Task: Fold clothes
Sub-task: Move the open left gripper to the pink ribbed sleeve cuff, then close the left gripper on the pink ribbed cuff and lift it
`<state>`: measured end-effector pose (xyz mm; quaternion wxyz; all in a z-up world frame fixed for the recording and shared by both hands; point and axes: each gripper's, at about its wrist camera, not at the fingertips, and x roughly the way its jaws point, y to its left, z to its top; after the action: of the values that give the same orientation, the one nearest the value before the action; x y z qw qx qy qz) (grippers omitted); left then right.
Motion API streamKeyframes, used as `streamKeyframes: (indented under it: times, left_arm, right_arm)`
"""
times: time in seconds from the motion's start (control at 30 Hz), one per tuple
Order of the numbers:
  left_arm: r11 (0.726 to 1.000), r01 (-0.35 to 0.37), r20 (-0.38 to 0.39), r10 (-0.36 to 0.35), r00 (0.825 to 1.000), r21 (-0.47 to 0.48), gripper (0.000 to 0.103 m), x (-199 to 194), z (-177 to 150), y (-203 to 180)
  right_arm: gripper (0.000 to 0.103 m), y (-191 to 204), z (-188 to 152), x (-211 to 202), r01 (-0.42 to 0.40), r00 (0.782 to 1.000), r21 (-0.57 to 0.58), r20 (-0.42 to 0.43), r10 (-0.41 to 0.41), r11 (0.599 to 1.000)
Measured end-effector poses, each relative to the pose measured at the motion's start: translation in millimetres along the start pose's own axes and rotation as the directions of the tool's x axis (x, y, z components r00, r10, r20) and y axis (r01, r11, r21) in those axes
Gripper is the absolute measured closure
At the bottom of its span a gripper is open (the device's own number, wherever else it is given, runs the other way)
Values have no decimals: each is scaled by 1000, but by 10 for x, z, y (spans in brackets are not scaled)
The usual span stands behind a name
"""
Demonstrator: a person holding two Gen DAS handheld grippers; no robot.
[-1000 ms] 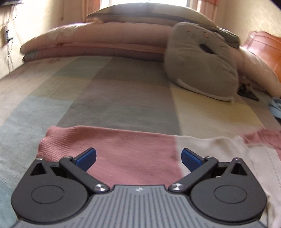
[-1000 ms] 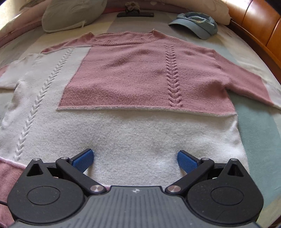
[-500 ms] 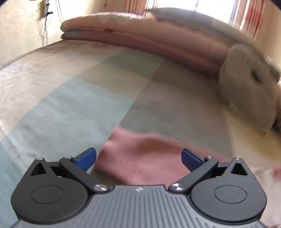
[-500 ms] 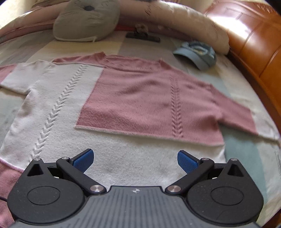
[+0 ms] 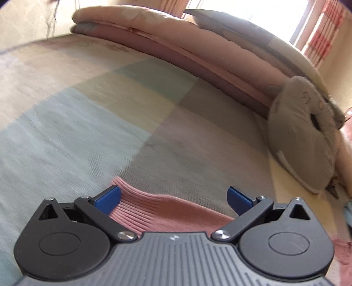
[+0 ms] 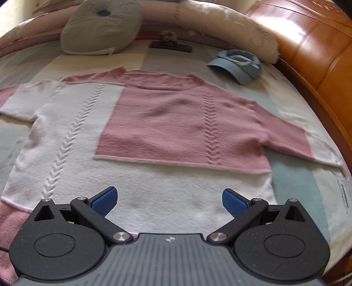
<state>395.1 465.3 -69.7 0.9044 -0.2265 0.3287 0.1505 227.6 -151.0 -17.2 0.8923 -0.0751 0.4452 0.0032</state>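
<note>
sweater flat on bed, long axis sleeve to sleeve | left hand-held gripper wide, empty, straddling pink cuff, nearest to sleeve end | right hand-held gripper wide, empty, over white hem, neckline beyond

No text, label or number can be read anywhere in either wrist view.

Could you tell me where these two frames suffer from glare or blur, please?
Left wrist: window blown out white, bedspread motion-smeared. Right wrist: sun glare on the headboard, sweater slightly soft; fisheye bends the edges in both.
</note>
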Motion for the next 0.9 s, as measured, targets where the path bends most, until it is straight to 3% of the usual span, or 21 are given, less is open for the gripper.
streamKeyframes:
  times: [0.07, 0.2, 0.3, 0.4, 0.57, 0.9]
  left_arm:
    - [1000, -18, 2, 18, 1000, 21, 1, -82, -2, -29]
    - [994, 91, 12, -92, 996, 66, 1, -358, -154, -111]
    - [977, 181, -4, -182, 983, 116, 1, -573, -379, -179]
    - [966, 221, -40, -218, 975, 132, 1, -657, -616, -158]
    - [969, 237, -81, -231, 970, 76, 1, -609, -817, -9]
    - [956, 290, -10, -290, 957, 46, 1, -431, -725, 57]
  right_arm:
    - [0, -48, 2, -15, -2, 1000, 28, 2, 1, 1000]
    - [0, -55, 5, -12, -30, 1000, 54, 7, 30, 998]
    - [0, 16, 12, -8, -53, 999, 40, 9, 52, 998]
    - [0, 78, 46, -18, -71, 997, 26, 23, 71, 997]
    - [0, 124, 91, -6, -89, 996, 20, 23, 88, 996]
    - [0, 93, 94, 19, -78, 997, 51, -5, 78, 996]
